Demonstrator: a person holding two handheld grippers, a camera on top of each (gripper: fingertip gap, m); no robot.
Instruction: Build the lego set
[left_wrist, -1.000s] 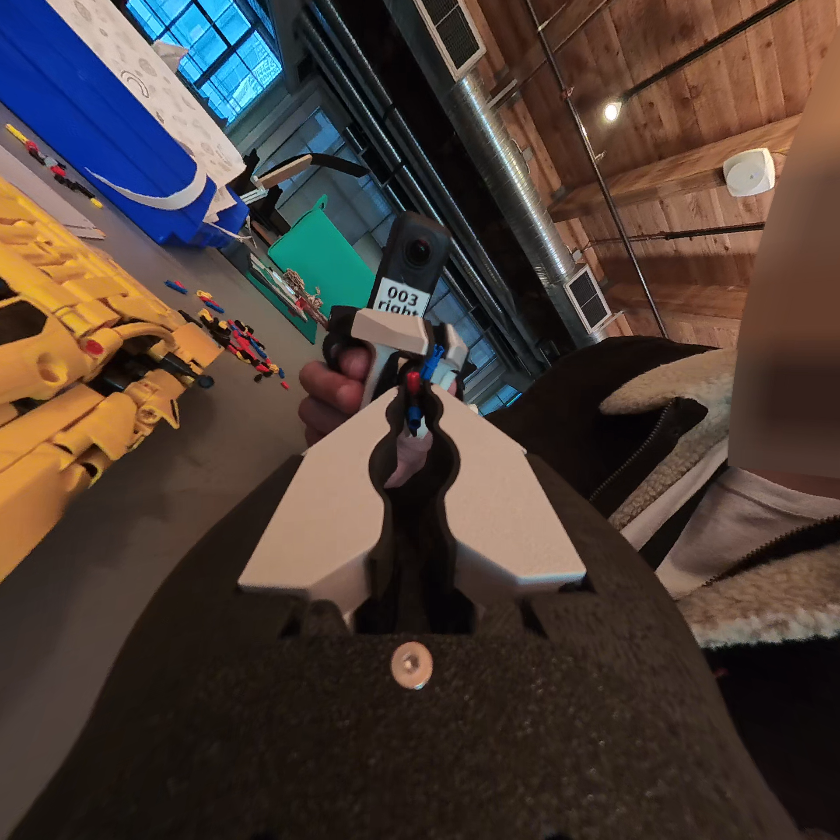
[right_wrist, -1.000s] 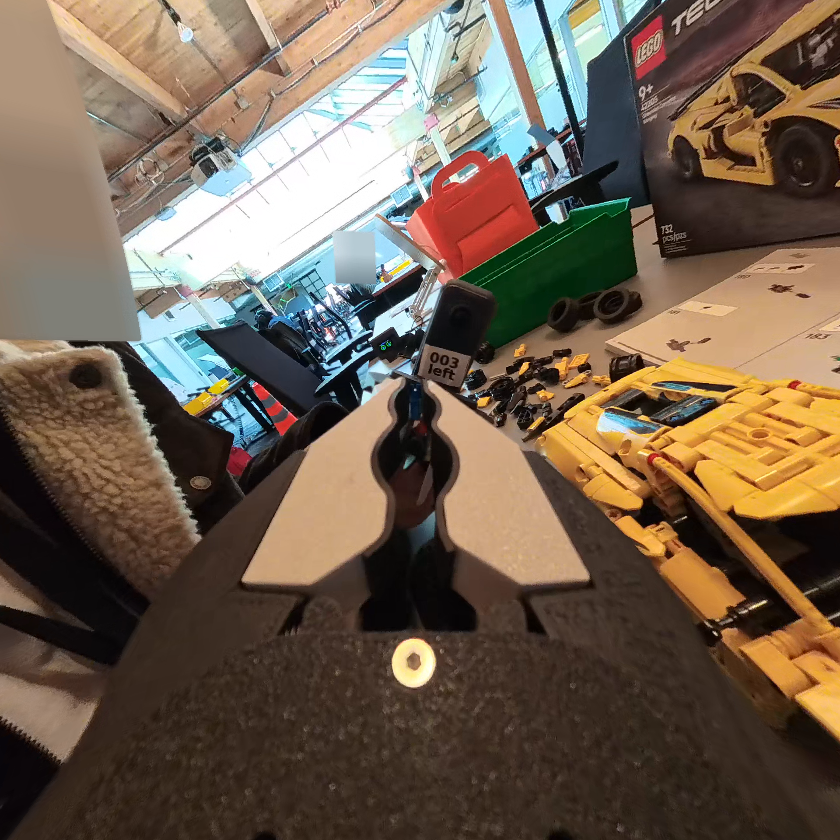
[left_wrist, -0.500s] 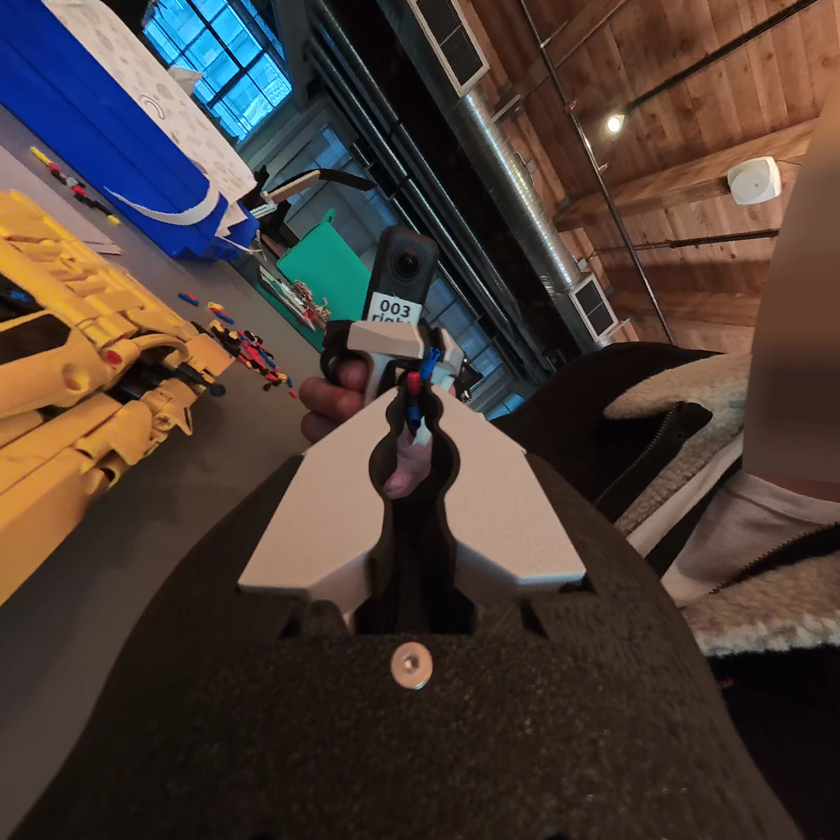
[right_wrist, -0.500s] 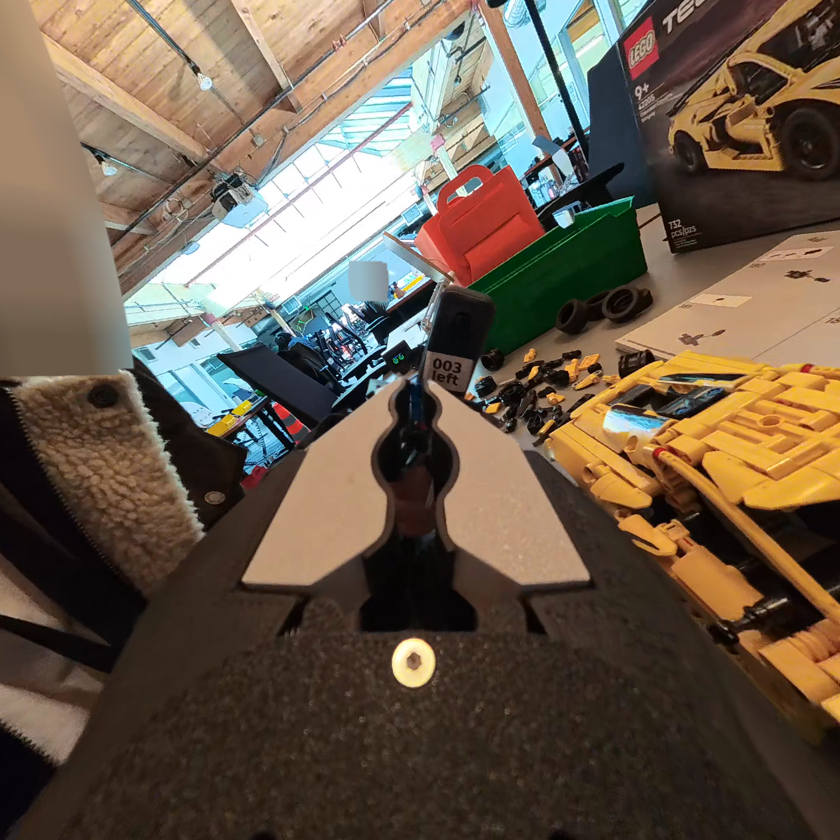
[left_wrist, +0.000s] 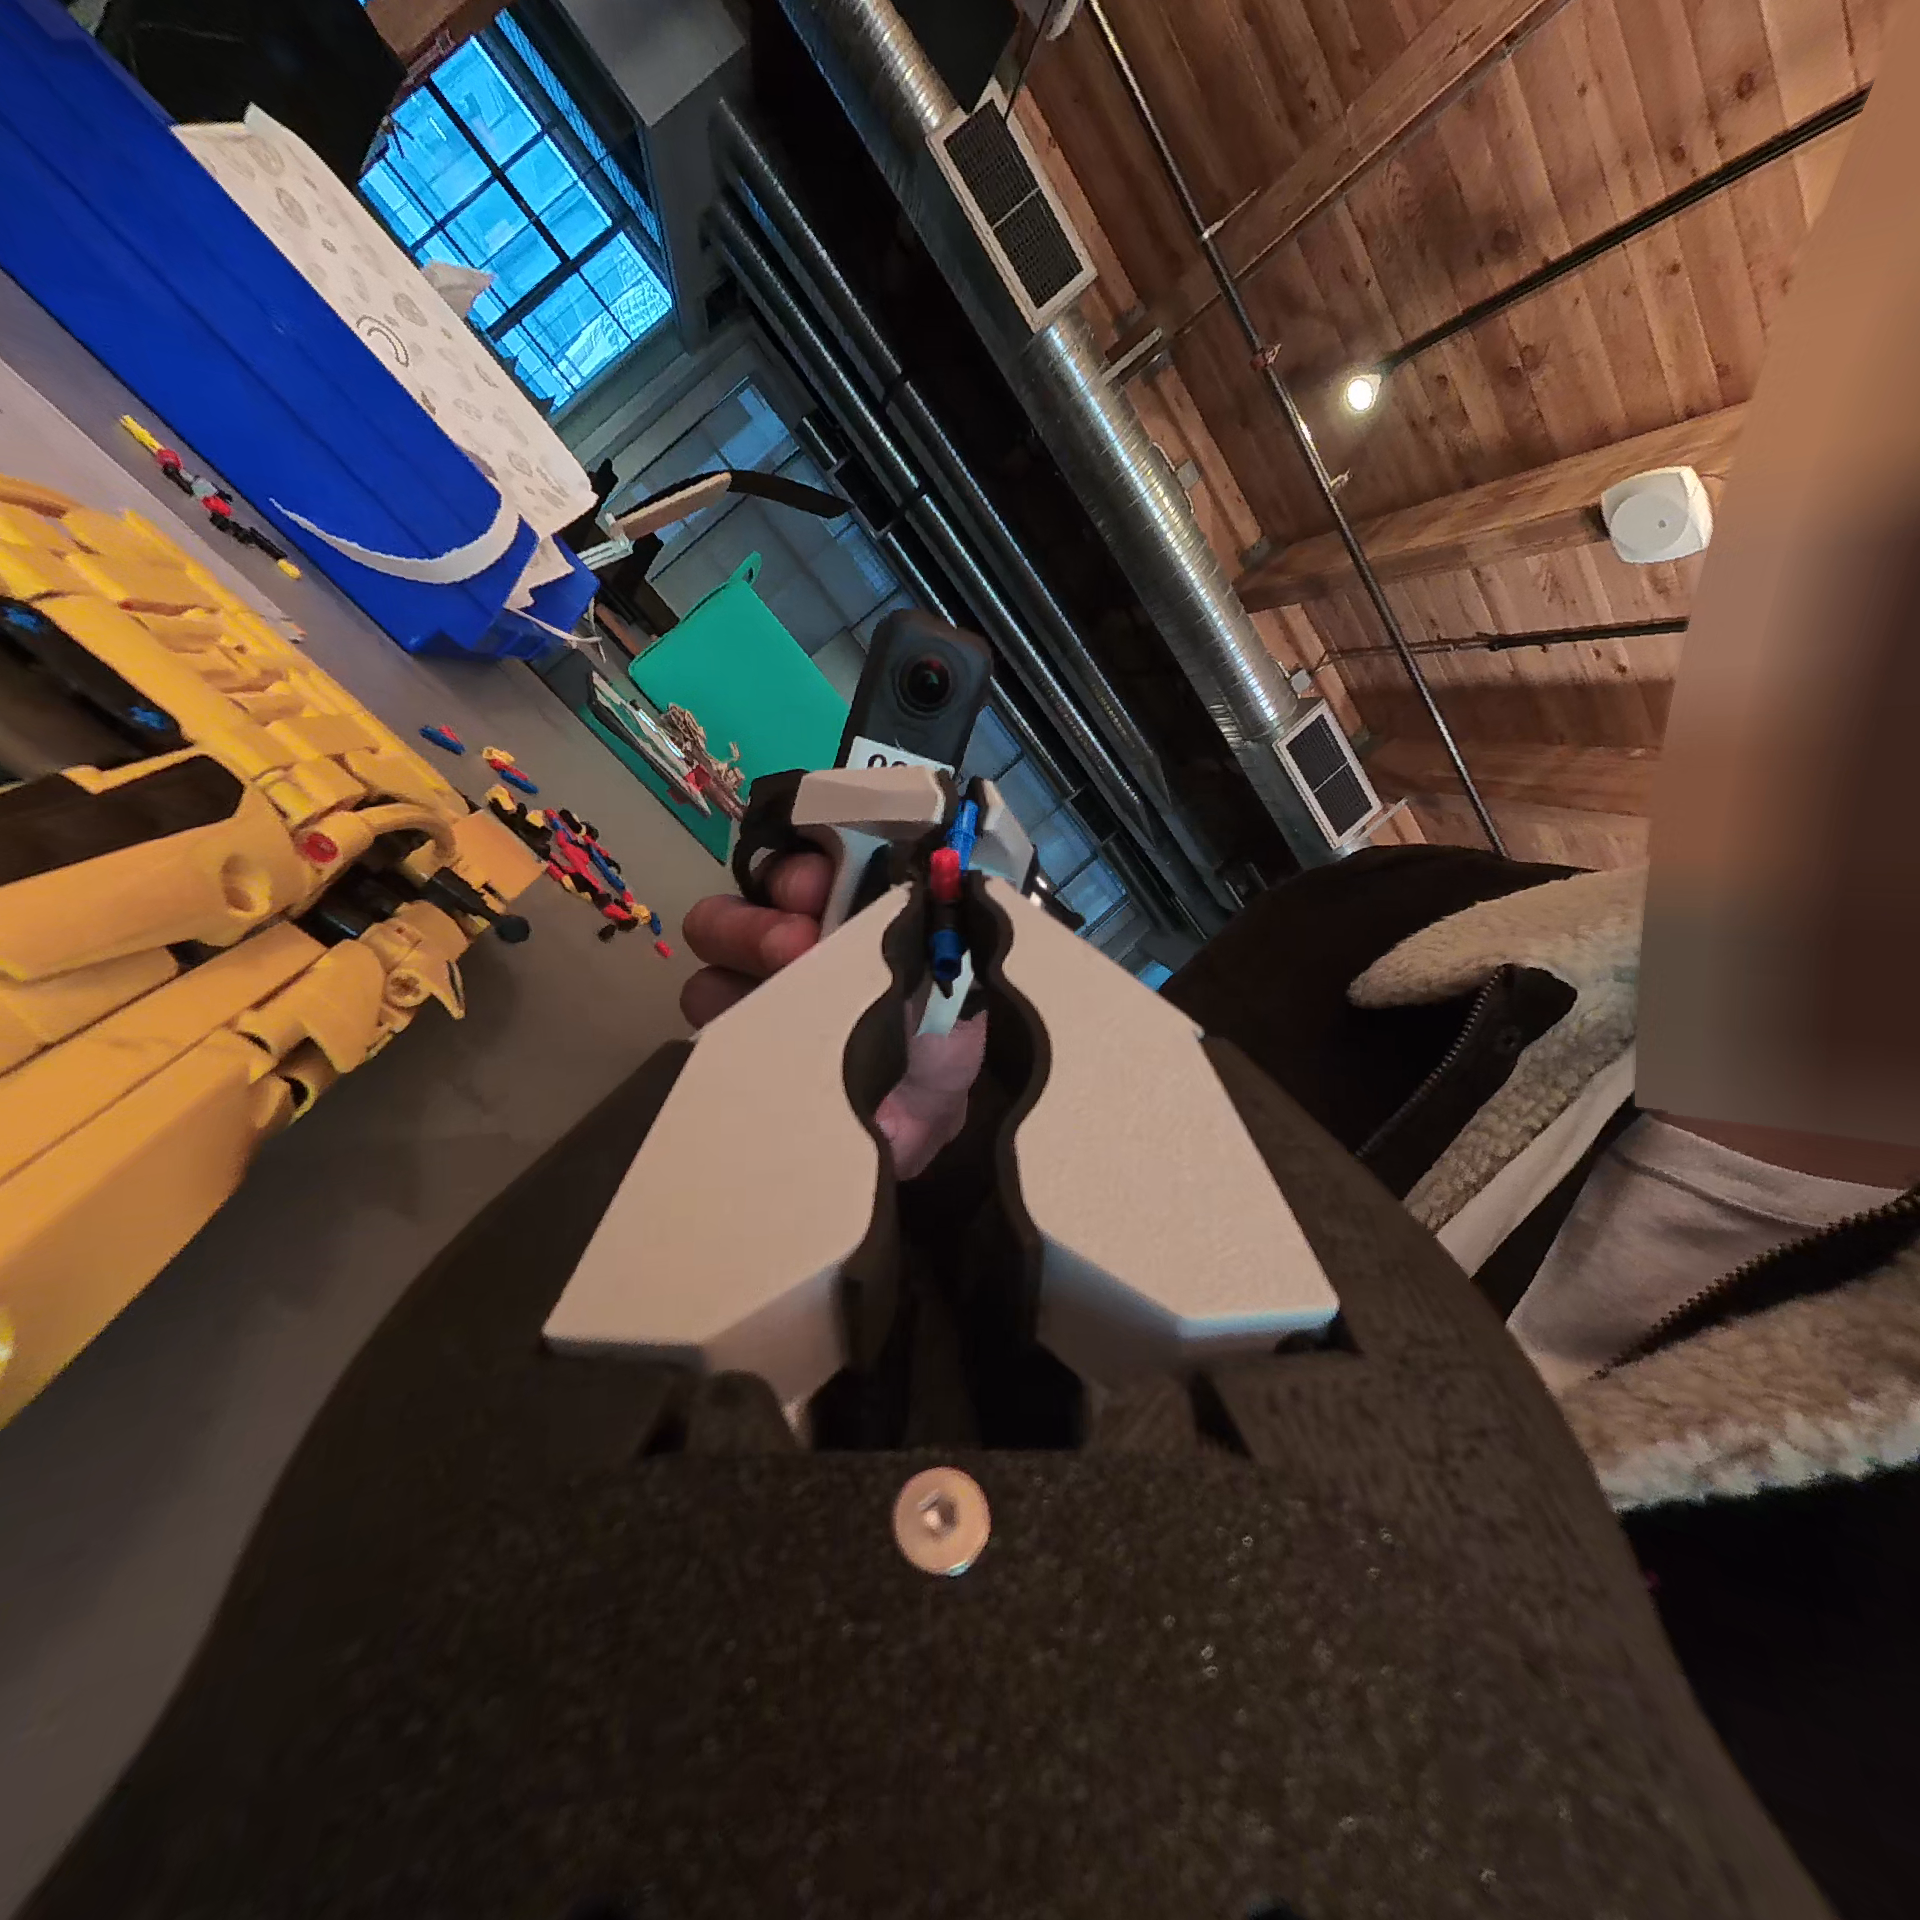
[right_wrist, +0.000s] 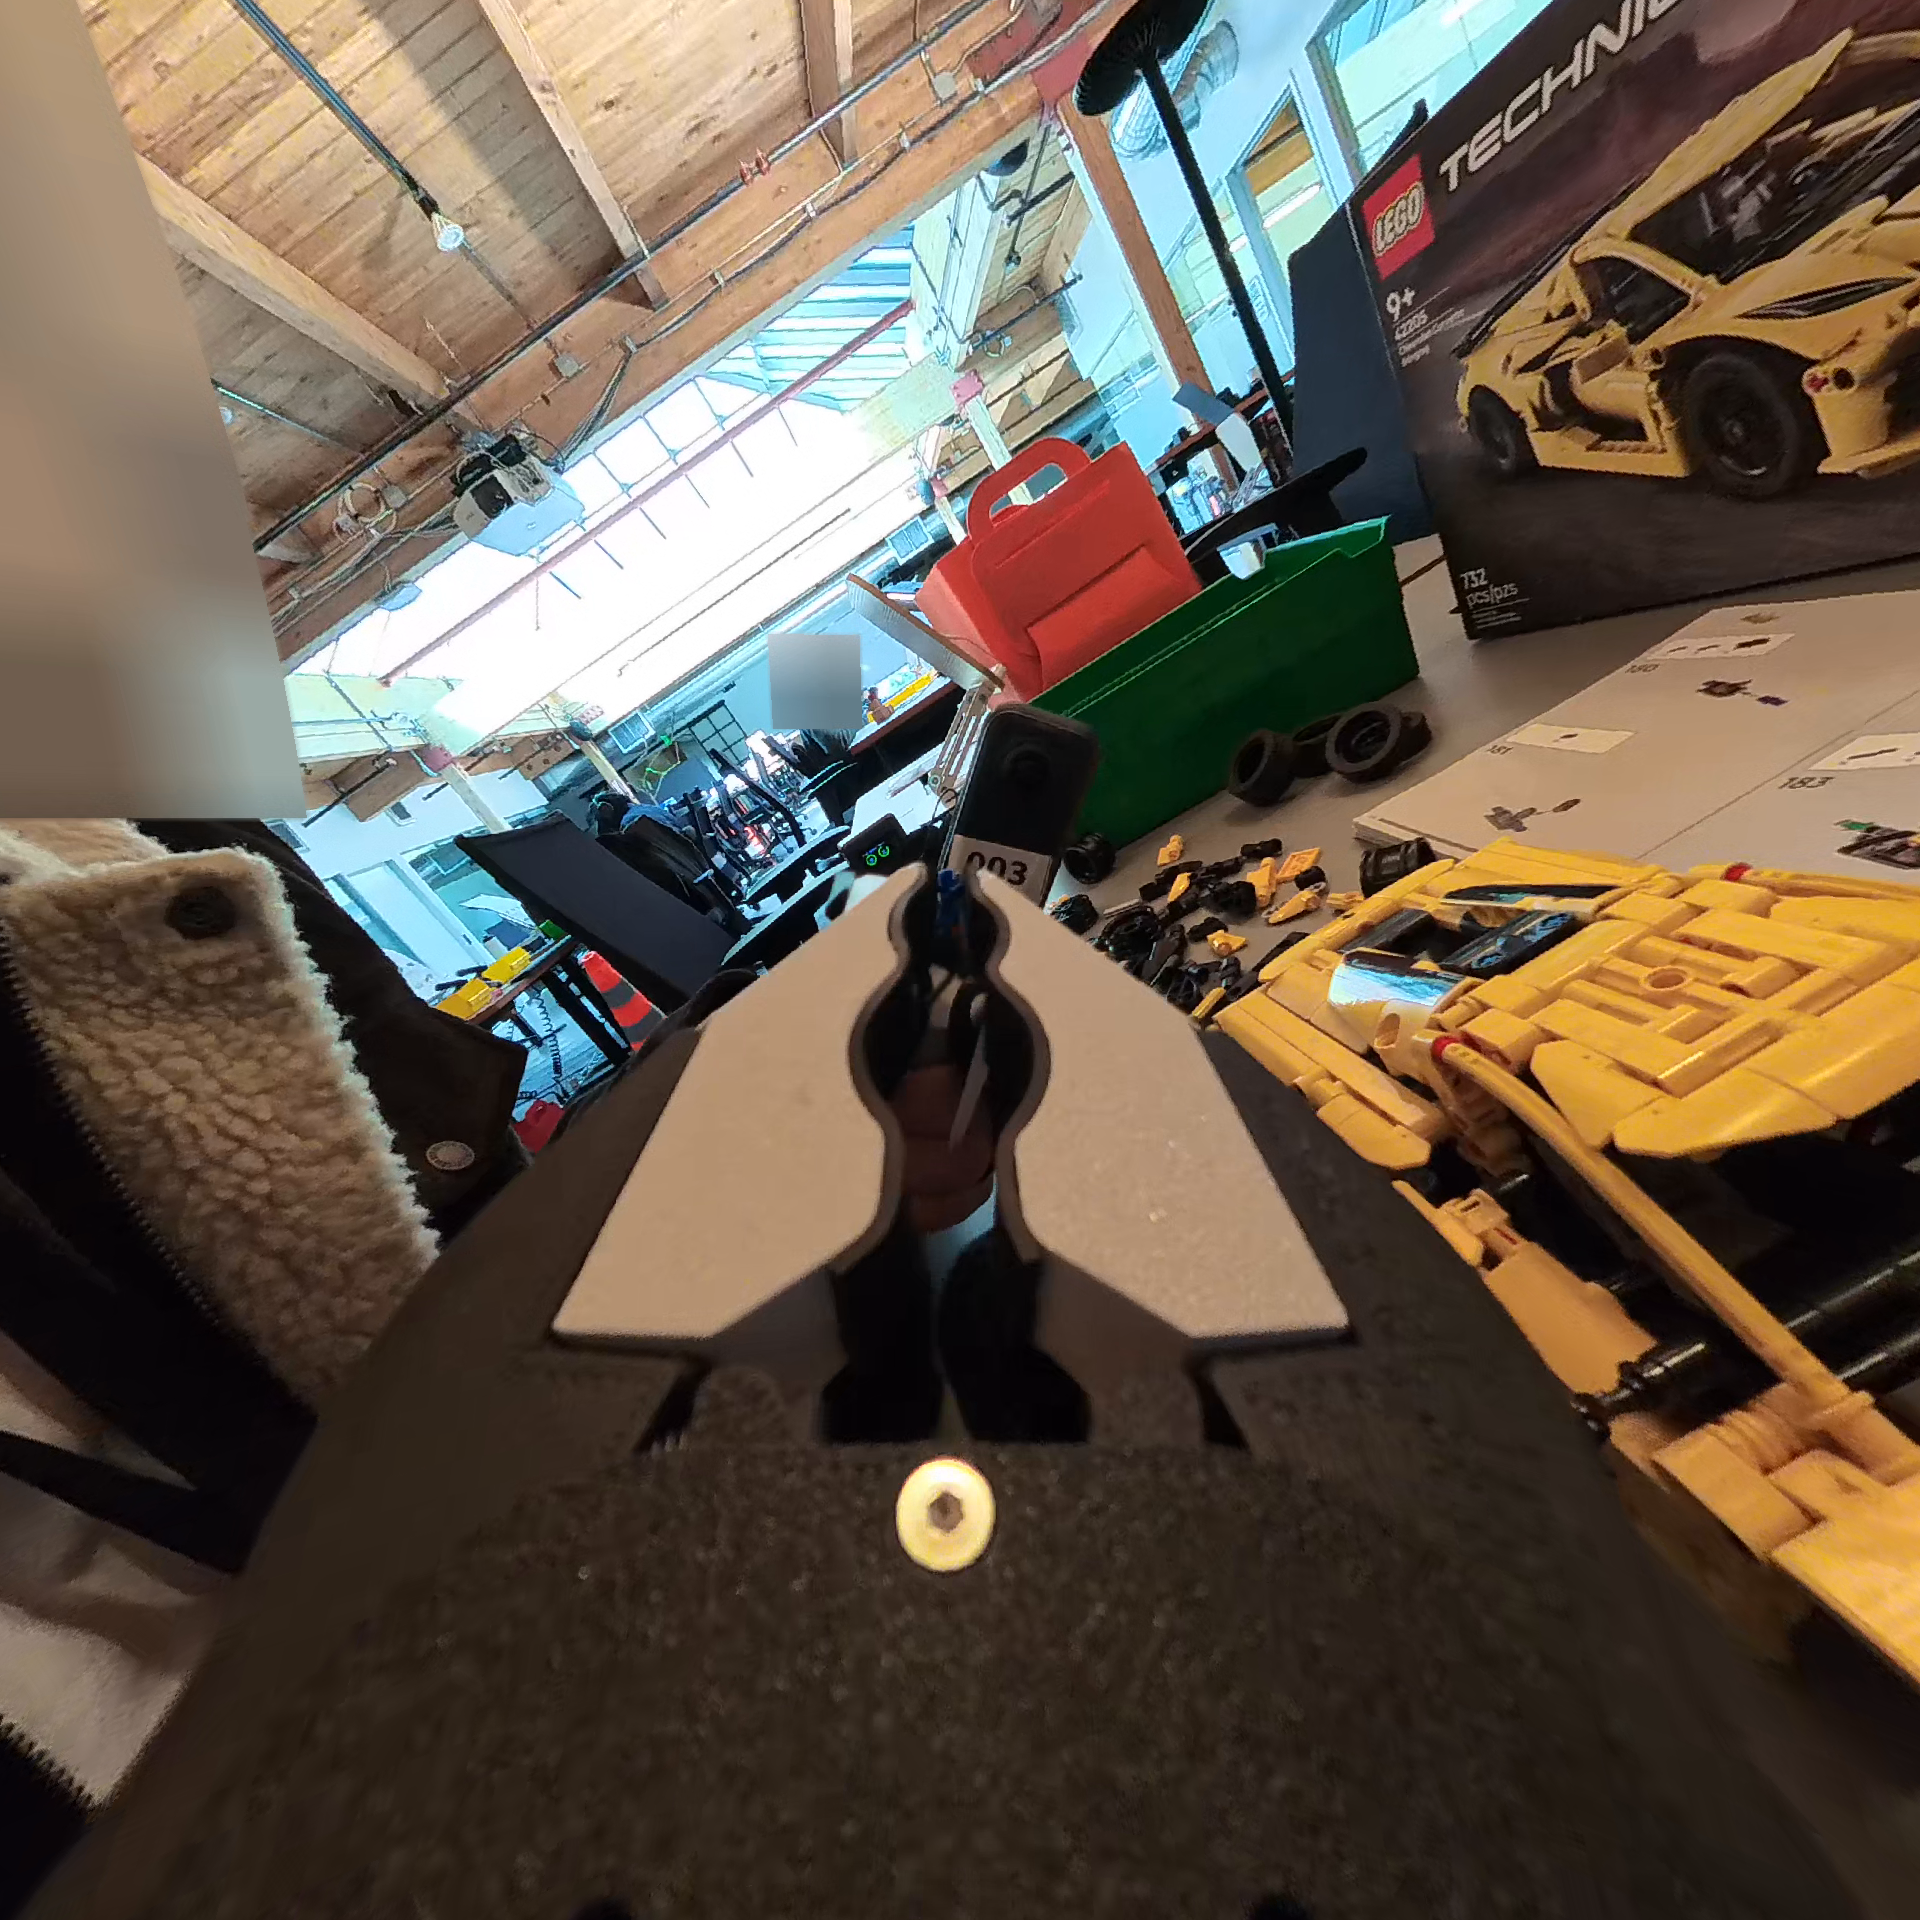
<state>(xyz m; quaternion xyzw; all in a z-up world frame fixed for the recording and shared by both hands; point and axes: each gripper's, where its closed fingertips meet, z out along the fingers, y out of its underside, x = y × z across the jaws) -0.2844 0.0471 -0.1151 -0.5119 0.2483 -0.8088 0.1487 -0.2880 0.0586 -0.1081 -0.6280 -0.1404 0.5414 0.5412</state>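
Both tongs tip to tip, left tongs (left_wrist: 943, 896) pinching red-blue pin (left_wrist: 943, 914) upright, right tongs (right_wrist: 948, 902) pinching blue pin (right_wrist: 948, 891)

The left gripper (left_wrist: 948, 914) has matt, pale, finely grained plastic fingers (left_wrist: 748, 1164) set in a rough, speckled black foam-like body with one bright metal screw (left_wrist: 943, 1522). The right gripper (right_wrist: 951, 914) looks the same in grey. The yellow lego car (right_wrist: 1621, 1039) is smooth, slightly glossy plastic; the tyres (right_wrist: 1340, 748) look like matt black rubber. The bench (left_wrist: 416, 1122) is matt grey. The jacket collar (right_wrist: 197, 1049) is nubbly fleece cloth. The set's box (right_wrist: 1662, 312) is glossy printed card, and the ceiling (left_wrist: 1455, 260) rough planked wood.
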